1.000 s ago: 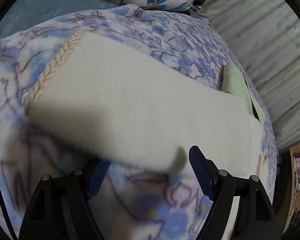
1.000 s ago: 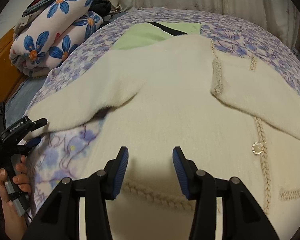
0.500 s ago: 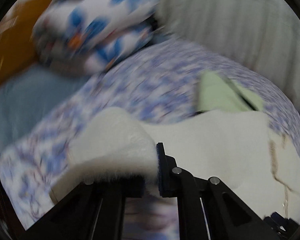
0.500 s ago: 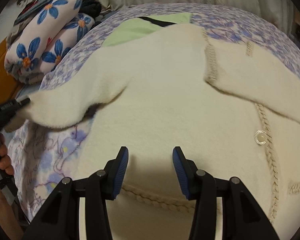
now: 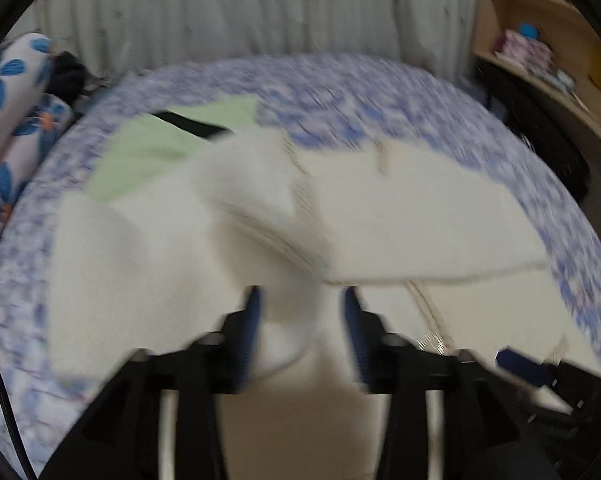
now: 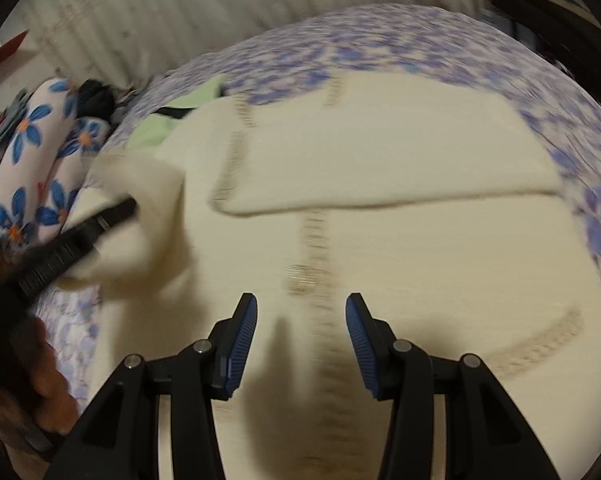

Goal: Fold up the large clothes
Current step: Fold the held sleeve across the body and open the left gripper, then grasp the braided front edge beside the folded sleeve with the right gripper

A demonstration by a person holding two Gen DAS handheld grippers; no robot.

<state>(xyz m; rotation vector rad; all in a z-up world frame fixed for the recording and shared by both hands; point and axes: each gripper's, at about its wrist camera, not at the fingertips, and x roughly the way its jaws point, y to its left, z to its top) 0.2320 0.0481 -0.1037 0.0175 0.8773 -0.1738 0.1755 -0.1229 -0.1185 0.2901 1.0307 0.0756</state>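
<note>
A cream fleece cardigan (image 6: 380, 240) with braided trim and a round button lies spread on the bed; it also shows in the left wrist view (image 5: 420, 216). Its right sleeve is folded across the chest. My left gripper (image 5: 300, 320) has its jaws apart, with the cuff of the left sleeve (image 5: 252, 200) hanging between them over the cardigan body. In the right wrist view the left gripper (image 6: 112, 216) shows at the left with the sleeve draped on it. My right gripper (image 6: 301, 328) is open and empty, low over the cardigan's front. Both views are blurred.
The bed has a purple flowered blanket (image 6: 380, 36). A light green garment (image 5: 156, 148) lies beyond the cardigan's collar. A rolled blue-flowered quilt (image 6: 32, 152) is at the far left. Curtains hang behind the bed, and a wooden shelf (image 5: 548, 52) stands at the right.
My left gripper closed on the left sleeve cuff, lifted it and swung it right over the cardigan body; its jaws now stand apart. My right gripper moved forward over the cardigan's front.
</note>
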